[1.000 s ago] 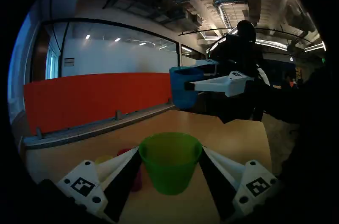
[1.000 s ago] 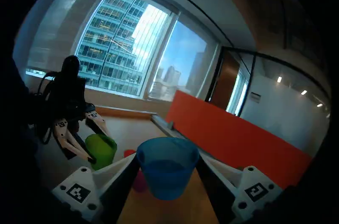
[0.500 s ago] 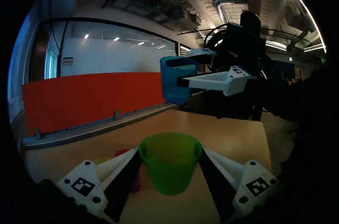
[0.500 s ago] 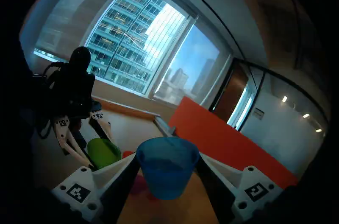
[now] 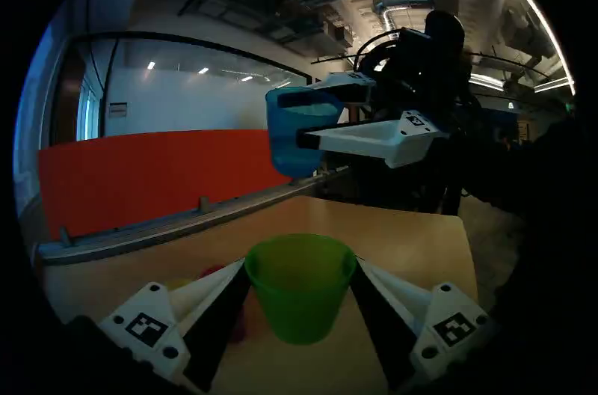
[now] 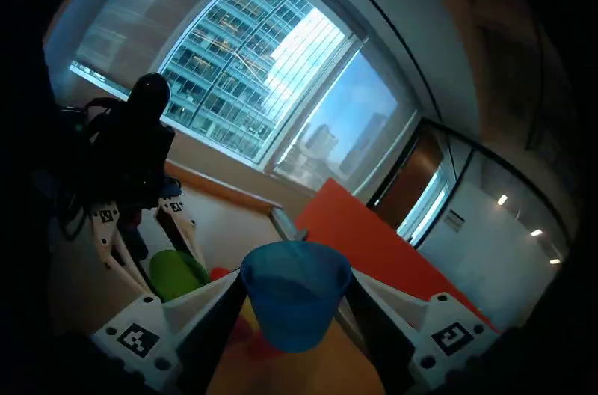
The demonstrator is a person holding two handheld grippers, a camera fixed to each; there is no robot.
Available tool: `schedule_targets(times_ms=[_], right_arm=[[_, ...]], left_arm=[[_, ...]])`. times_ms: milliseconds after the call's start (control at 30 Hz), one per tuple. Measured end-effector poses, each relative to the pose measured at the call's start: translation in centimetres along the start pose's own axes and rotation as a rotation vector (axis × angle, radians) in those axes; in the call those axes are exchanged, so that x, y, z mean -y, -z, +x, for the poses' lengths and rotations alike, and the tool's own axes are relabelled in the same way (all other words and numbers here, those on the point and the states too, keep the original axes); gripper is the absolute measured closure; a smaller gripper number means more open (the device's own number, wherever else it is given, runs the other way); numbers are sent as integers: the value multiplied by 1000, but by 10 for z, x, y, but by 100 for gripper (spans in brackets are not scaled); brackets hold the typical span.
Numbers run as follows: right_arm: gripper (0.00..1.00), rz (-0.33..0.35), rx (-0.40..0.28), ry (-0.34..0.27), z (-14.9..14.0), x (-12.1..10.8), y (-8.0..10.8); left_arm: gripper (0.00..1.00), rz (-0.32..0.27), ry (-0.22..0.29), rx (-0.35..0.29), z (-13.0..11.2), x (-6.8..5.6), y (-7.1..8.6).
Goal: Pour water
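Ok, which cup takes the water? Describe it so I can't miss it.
Find the wooden table in front of the orange partition. Over its near end, the left hand-held gripper clamps a green cup, upright. It is the only green one; the blue cup is held higher up by the right hand-held gripper.

The right gripper [image 6: 295, 284] clamps a blue translucent plastic cup [image 6: 295, 305] between both fingers, upright, with water inside. Farther left, above the wooden table [image 6: 224, 227], the left gripper [image 6: 176, 279] grips a green plastic cup [image 6: 170, 272]. An orange panel [image 6: 351, 234] lines the table's edge.
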State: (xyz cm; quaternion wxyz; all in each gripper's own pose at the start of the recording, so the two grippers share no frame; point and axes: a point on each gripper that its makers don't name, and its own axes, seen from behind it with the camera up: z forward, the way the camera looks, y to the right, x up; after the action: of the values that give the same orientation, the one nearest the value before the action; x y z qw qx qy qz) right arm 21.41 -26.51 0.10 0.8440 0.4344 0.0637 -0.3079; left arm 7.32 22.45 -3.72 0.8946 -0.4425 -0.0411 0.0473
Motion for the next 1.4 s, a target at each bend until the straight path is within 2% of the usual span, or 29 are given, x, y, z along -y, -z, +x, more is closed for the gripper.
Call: schedule_targets(times_ms=[767, 1400], right_arm=[[9, -12, 13, 166, 14, -2, -20], [9, -30, 16, 307, 29, 3, -25]], left_arm=[[13, -8, 5, -4, -1, 2, -6], [12, -28, -1, -8, 4, -6, -11]])
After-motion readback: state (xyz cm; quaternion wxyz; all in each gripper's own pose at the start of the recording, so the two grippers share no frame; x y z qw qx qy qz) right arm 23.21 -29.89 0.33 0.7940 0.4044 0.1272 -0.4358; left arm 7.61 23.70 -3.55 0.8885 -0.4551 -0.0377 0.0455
